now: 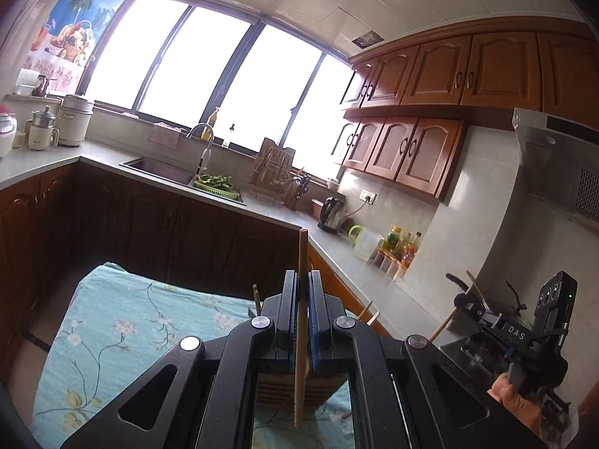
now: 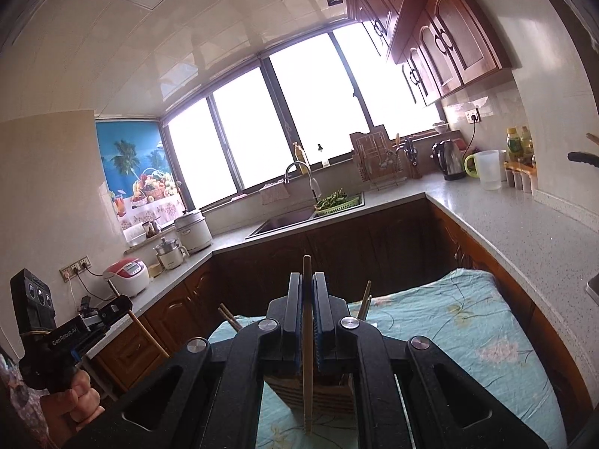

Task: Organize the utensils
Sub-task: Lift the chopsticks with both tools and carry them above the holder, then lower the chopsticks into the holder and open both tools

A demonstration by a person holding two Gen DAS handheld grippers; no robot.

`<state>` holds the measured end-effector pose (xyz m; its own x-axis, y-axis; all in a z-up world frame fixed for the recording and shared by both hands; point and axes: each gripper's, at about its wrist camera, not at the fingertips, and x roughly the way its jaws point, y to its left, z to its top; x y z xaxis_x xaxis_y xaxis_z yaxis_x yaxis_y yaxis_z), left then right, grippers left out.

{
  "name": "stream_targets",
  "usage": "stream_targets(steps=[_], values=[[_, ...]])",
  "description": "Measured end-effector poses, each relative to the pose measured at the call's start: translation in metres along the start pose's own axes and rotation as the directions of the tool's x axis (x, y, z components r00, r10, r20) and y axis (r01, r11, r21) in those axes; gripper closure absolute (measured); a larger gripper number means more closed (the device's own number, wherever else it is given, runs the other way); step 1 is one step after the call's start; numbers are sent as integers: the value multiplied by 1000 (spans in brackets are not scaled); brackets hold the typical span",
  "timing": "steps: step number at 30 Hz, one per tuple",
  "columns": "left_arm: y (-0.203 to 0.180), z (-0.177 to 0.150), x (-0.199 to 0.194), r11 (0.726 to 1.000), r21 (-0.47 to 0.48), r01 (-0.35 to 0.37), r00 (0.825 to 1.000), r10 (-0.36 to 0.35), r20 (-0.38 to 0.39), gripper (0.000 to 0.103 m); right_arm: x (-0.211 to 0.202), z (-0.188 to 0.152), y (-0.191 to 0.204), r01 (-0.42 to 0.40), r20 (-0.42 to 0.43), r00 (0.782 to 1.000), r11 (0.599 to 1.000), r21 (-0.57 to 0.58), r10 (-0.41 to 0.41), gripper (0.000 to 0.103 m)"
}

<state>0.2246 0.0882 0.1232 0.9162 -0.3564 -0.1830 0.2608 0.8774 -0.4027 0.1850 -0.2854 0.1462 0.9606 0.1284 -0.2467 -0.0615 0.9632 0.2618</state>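
In the left wrist view my left gripper (image 1: 302, 278) is shut on a wooden chopstick (image 1: 300, 336) that stands nearly upright between the pads. Its lower end hangs over a slatted wooden utensil holder (image 1: 295, 389). In the right wrist view my right gripper (image 2: 307, 280) is shut on another upright chopstick (image 2: 307, 355), above the same holder (image 2: 318, 393). Other chopsticks (image 2: 365, 299) lean out of the holder. Each gripper appears in the other's view: the right gripper (image 1: 462, 301) at the right edge and the left gripper (image 2: 116, 305) at the left edge, each held by a hand.
The holder stands on a table covered with a turquoise floral cloth (image 1: 123, 321). A grey counter (image 2: 524, 232) wraps around behind, with a sink (image 1: 161, 170), a dish rack (image 1: 271, 176), a kettle (image 2: 447, 161), a jug (image 2: 488, 170), bottles and rice cookers (image 2: 125, 273).
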Motion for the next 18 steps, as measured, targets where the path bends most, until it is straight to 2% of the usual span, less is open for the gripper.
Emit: stream_targets(steps=[4,8,18], values=[[2,8,28,1000,5,-18,999,18,50,100,15,24,-9,19,58,998,1000,9,-19,98],[3,-1,59,998,19,-53,997,52,64,100,29,33,-16,43,87,995,999,12,-44,98],[12,-43,119,996,-31,-87,995,88,36,100,65,-2,-32,90,51,995,996,22,-91,98]])
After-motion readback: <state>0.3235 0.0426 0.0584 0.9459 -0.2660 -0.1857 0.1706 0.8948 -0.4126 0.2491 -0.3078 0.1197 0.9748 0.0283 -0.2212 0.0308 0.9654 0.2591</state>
